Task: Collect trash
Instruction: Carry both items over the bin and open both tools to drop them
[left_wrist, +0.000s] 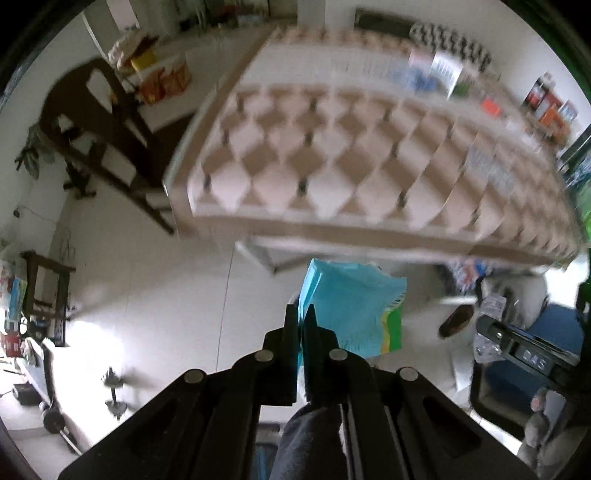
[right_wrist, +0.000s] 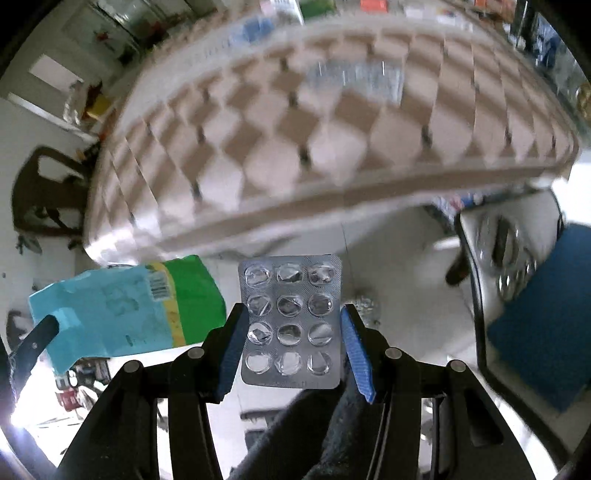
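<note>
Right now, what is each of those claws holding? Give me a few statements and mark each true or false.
1. The left gripper pinches a blue and green packet. True.
2. The right gripper holds a full strip of pills. False: the blister pack looks emptied, its pockets torn open.
3. The blister pack has twelve pockets. True.
4. The checkered table is bare. False: blurred items lie along its far side.

The blister pack (right_wrist: 290, 325) is showing crinkled silver foil with clear glossy plastic bubbles — most crushed. The wrapper (left_wrist: 351, 314) is looking like thin, smooth printed plastic, creased. The tablecloth (left_wrist: 332, 155) is reading as soft matt cloth. The floor (left_wrist: 155, 295) is gleaming — smooth, glossy tile.
</note>
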